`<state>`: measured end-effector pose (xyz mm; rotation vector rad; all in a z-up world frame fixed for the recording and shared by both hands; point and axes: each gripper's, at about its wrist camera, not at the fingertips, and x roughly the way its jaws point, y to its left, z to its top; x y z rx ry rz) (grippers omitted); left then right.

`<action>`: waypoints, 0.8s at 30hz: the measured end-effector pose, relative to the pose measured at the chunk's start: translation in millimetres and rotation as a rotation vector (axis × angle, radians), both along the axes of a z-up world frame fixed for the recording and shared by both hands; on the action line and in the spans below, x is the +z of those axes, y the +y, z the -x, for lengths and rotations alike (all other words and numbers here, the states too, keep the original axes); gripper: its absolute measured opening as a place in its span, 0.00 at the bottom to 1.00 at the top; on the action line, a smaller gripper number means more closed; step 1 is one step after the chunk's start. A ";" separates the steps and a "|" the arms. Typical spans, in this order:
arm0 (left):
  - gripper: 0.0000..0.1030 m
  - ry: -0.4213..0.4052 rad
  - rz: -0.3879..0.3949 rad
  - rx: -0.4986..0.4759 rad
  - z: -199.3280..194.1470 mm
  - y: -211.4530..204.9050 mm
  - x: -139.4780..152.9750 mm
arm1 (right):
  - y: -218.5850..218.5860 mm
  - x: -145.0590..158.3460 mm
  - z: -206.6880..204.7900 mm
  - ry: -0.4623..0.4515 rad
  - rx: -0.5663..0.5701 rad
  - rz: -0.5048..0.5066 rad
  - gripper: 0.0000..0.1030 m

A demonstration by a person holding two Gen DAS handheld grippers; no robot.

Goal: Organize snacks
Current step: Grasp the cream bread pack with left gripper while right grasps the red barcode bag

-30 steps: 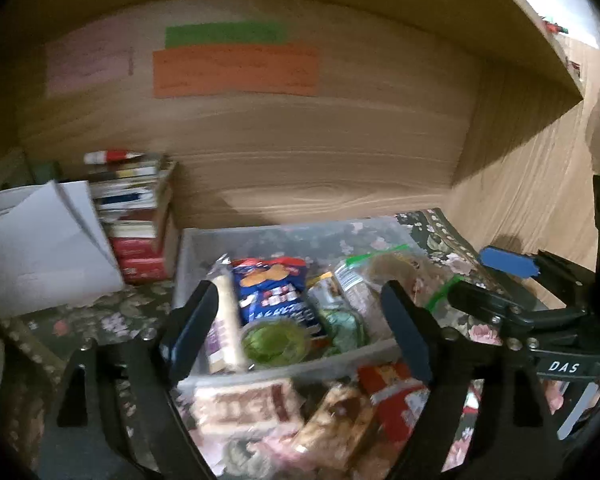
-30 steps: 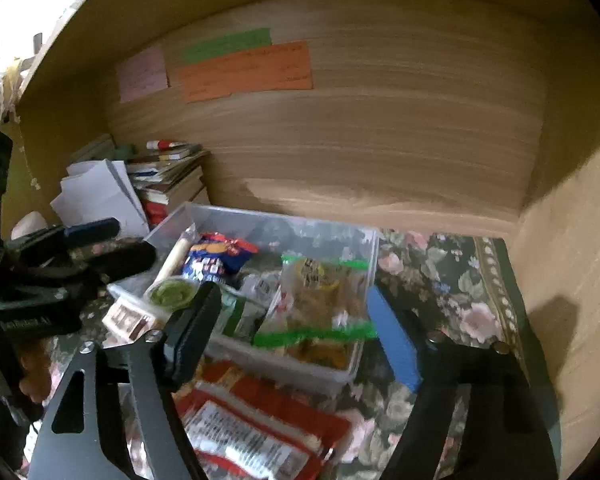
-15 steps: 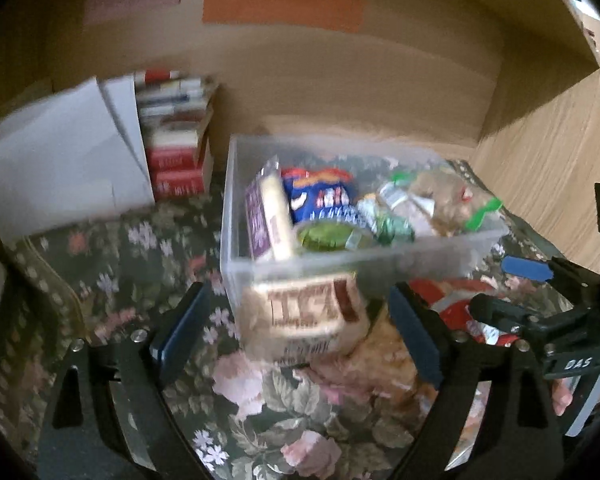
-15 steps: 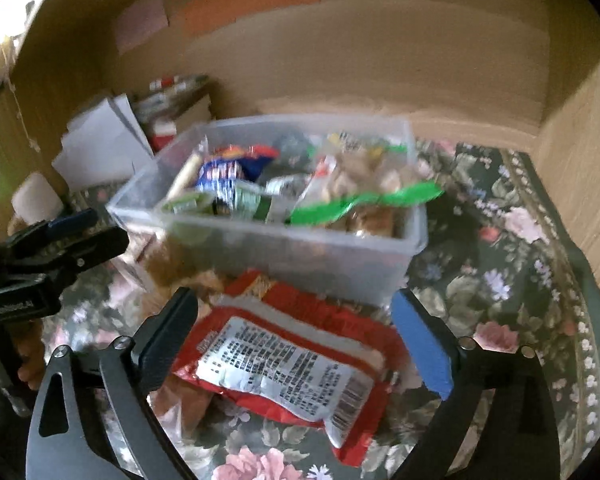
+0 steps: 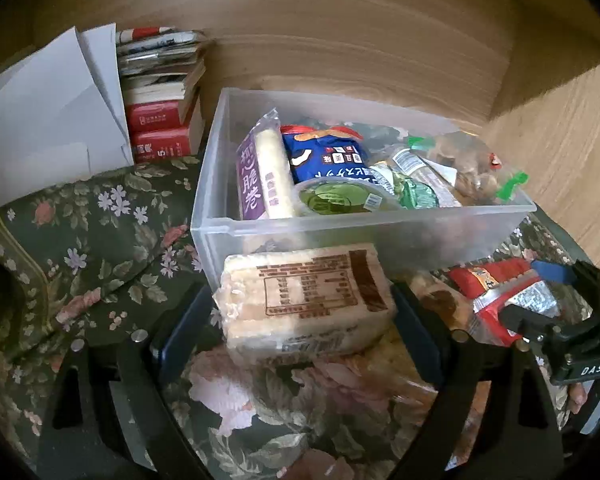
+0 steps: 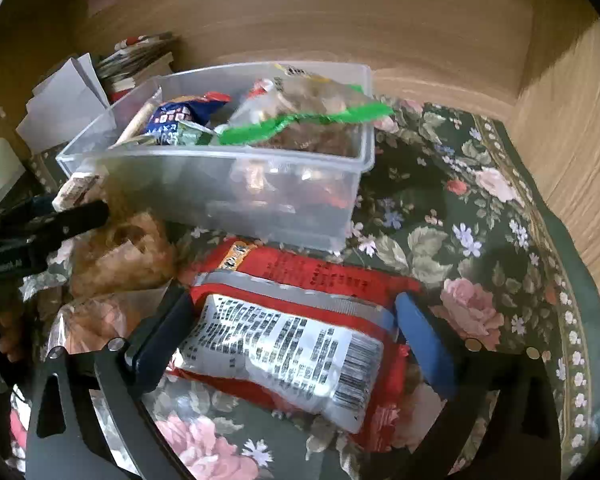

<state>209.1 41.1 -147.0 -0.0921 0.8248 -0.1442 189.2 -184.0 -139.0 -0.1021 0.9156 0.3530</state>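
A clear plastic bin (image 5: 380, 236) (image 6: 220, 188) holds several snack packets on a floral cloth. In front of it lies a beige cracker pack (image 5: 304, 300). My left gripper (image 5: 300, 328) straddles that pack, its pads close beside the pack's two ends, and I see no squeeze. A red packet with a white label (image 6: 284, 344) lies on the cloth between the fingers of my right gripper (image 6: 296, 336). Its jaws are opening and stand wide, clear of the packet's sides. Each gripper shows in the other's view: the right gripper (image 5: 540, 296) and the left gripper (image 6: 60, 208).
A stack of books (image 5: 160, 120) and white papers (image 5: 48, 120) stand left of the bin. Wooden walls close the back and right. A clear bag of brown snacks (image 6: 120, 252) lies between the two grippers. The floral cloth (image 6: 480, 240) is bare on the right.
Both grippers have sunk toward the cloth and tipped downward. The right jaws have widened. The cracker pack and the red packet now lie between the fingers.
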 end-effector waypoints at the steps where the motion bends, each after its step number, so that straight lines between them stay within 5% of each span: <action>1: 0.85 -0.002 0.005 0.002 0.2 0.9 -0.2 | 0.1 -0.3 0.1 0.002 -0.001 -0.005 0.99; 9: 0.76 -0.032 -0.005 -0.001 12.9 1.3 2.8 | 1.0 -11.2 -1.2 0.037 0.005 -0.023 0.99; 16: 0.75 -0.053 0.000 0.014 30.7 6.7 8.3 | -1.8 -4.2 8.9 -0.019 -0.016 -0.024 0.69; 24: 0.75 -0.112 0.003 0.038 52.9 17.8 30.9 | -8.1 9.0 18.5 -0.065 -0.017 -0.032 0.56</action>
